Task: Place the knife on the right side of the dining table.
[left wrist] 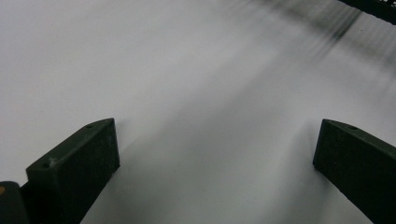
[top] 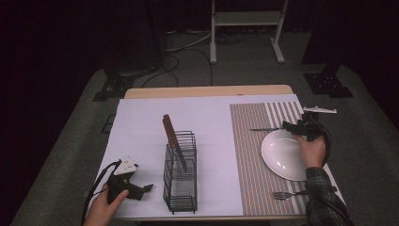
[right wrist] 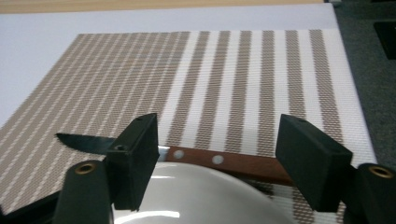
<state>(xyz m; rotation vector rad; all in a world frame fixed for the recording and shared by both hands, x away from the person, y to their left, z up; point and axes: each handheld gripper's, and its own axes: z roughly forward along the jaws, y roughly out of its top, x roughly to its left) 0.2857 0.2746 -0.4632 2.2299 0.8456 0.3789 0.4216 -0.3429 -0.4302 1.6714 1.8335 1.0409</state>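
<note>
At frame right, the right gripper (right wrist: pixel 217 158) spreads its fingers wide around the knife (right wrist: pixel 219 160) beside the plate (top: pixel 284 155); closing seems next. The left gripper (top: pixel 141 188) idles, fingers wide.

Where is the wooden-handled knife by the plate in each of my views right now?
High view: the knife lies on the striped placemat, just beyond the white plate, near the right tongs.
Left gripper view: not in it.
Right gripper view: low centre, its handle lies between the open jaws, blade pointing left.
Shared landmark: the plate's far rim, beside the knife.
</note>
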